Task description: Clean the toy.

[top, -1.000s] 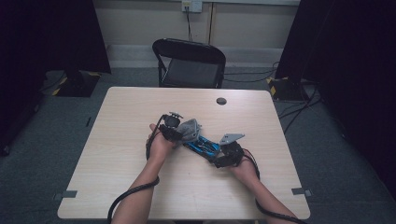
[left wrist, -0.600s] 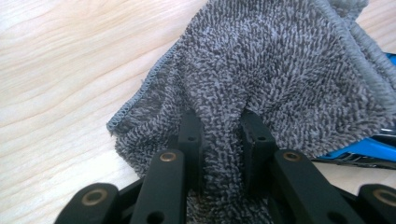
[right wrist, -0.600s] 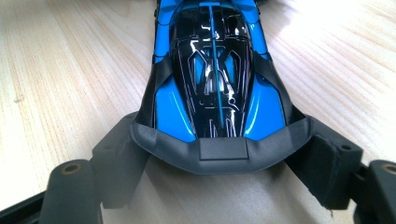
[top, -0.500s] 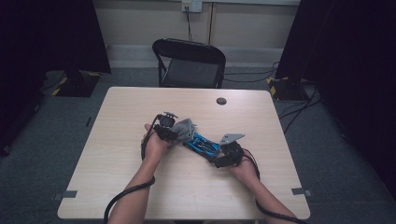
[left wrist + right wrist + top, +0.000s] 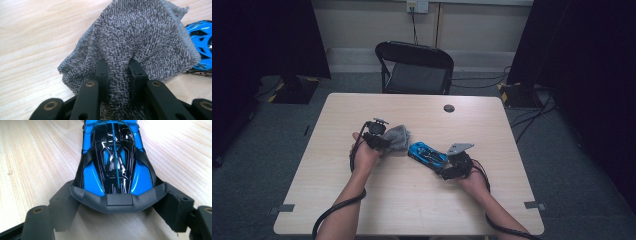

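A blue and black toy car (image 5: 427,154) rests on the wooden table (image 5: 412,200), nose pointing to the far left. My right gripper (image 5: 448,168) holds its rear: in the right gripper view the jaws press on both ends of the rear wing of the car (image 5: 113,157), gripper (image 5: 118,205). My left gripper (image 5: 387,142) sits just left of the car, shut on a bunched grey terry cloth (image 5: 398,137). The left gripper view has the cloth (image 5: 140,35) pinched between the jaws of the gripper (image 5: 117,72), with the car's nose (image 5: 201,42) beyond its right edge.
A small black round disc (image 5: 449,108) lies near the table's far edge. A black folding chair (image 5: 414,65) stands behind the table. Cables trail from both grippers off the near edge.
My left hand has moved to the left with the cloth, drawing it off the car's front. The right hand and the car have stayed put.
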### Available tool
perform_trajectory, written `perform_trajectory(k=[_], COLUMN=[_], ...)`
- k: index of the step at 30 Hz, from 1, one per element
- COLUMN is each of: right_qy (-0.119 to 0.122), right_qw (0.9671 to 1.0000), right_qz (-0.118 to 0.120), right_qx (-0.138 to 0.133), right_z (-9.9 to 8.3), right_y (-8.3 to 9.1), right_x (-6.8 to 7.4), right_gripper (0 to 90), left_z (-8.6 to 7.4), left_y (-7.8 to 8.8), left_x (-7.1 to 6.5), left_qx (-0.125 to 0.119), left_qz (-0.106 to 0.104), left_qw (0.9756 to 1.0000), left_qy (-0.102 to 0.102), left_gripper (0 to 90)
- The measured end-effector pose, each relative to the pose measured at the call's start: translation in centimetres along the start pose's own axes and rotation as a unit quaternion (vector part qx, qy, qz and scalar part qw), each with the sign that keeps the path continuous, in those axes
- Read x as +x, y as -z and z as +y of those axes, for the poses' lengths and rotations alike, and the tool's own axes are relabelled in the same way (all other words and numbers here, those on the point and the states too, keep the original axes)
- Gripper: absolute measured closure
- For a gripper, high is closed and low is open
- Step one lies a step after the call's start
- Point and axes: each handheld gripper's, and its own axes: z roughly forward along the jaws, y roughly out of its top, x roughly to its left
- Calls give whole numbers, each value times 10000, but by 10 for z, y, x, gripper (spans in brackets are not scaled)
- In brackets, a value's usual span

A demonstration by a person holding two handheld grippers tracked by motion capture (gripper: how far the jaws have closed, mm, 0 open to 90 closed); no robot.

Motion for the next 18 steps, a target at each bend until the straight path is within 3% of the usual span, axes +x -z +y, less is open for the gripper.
perform_trajectory(k=[8,18], right_qy=[1,4], right_qw=[10000,10000], right_qz=[-1,-1], right_qx=[0,0], right_z=[0,0], right_y=[0,0], right_x=[0,0], right_gripper=[242,242], left_z=[3,9], left_y=[23,36], left_x=[-8,-33], left_qx=[-227,-372], left_qz=[-201,-542], left_qw=[9993,9962], left_qy=[-208,-569], left_gripper=[736,736])
